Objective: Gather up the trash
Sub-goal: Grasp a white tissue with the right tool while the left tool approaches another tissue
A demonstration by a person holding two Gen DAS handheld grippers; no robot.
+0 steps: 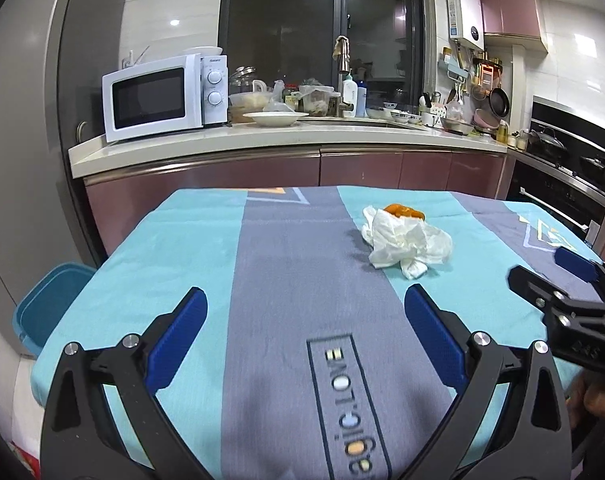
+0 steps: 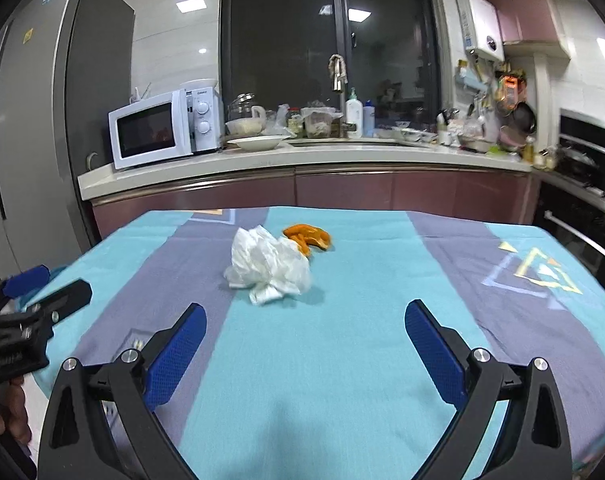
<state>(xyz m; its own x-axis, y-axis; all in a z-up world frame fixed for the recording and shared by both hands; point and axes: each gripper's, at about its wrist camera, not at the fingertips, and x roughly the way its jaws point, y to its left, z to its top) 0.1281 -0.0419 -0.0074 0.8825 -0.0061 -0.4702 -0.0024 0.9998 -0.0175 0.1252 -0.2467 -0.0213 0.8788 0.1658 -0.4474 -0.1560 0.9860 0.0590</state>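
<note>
- Blue rubbery pads, dimpled like mesh, are sitting on the black plastic fingers of the left gripper [image 1: 305,334]; its jaws are standing wide apart with nothing between them, hovering over the grey band of the tablecloth [image 1: 198,248].
- Likewise the right gripper [image 2: 305,344] is gaping wide and holding nothing, poised over the turquoise stripe.
- Ahead of both, near the middle of the table, a crumpled white tissue [image 2: 268,266] is lying in a soft, puffy heap with creased folds and one twisted tail toward the near side.
- Touching its far edge, a piece of orange peel [image 2: 307,237] is curling up, glossy, leathery and ragged at the rim.
- By my judgement the collecting is only starting: both scraps are lying untouched on the cloth, and neither tool is near enough to close on them.
- Beside the table's left edge, low on the floor, a blue plastic bin [image 1: 50,308] is standing open; it looks like the likely place for the trash, though its inside is not showing.
- Under everything, the woven cloth is lying flat, matte and slightly nubby, with printed triangles and lettering.
- Further off, a white microwave [image 1: 158,96] is sitting on a cluttered pale countertop.
</note>
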